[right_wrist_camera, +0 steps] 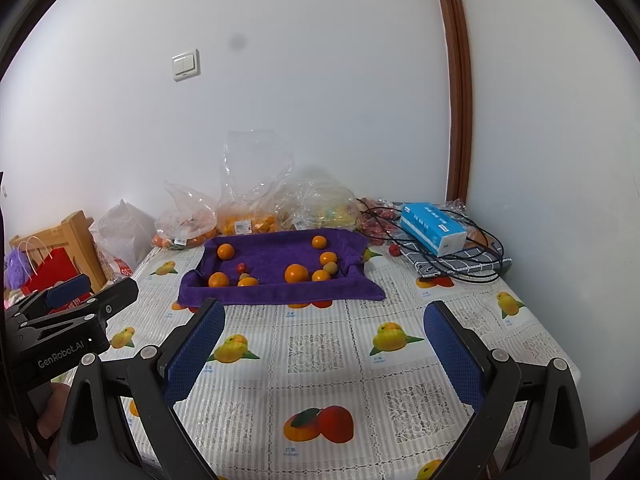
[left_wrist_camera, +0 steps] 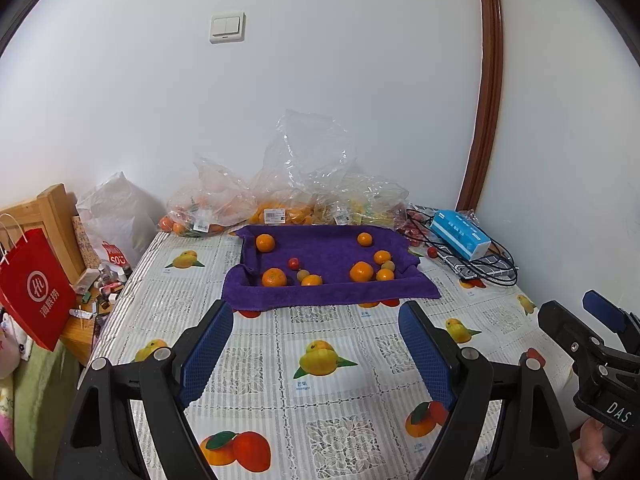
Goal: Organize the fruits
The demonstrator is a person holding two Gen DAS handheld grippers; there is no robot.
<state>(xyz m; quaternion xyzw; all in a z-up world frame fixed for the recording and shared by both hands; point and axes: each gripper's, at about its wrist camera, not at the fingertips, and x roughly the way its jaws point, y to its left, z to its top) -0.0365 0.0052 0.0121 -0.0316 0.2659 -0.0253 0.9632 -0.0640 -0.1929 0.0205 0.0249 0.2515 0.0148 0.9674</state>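
A purple towel (left_wrist_camera: 320,284) (right_wrist_camera: 280,290) lies spread near the far side of the table, its edges turned up. On it rest several oranges, such as one (left_wrist_camera: 361,271) (right_wrist_camera: 296,273), plus a small red fruit (left_wrist_camera: 294,263) (right_wrist_camera: 241,267) and small greenish ones (left_wrist_camera: 387,266) (right_wrist_camera: 329,268). My left gripper (left_wrist_camera: 316,348) hovers open over the near tablecloth, well short of the towel, nothing between its blue pads. My right gripper (right_wrist_camera: 326,346) is likewise open and empty, side by side with the left one.
Clear plastic bags of fruit (left_wrist_camera: 280,200) (right_wrist_camera: 248,216) line the wall behind the towel. A blue tissue box (left_wrist_camera: 460,234) (right_wrist_camera: 434,228) and black cables (left_wrist_camera: 492,268) sit at the back right with a loose red fruit (left_wrist_camera: 432,252). A red paper bag (left_wrist_camera: 32,288) hangs left of the table.
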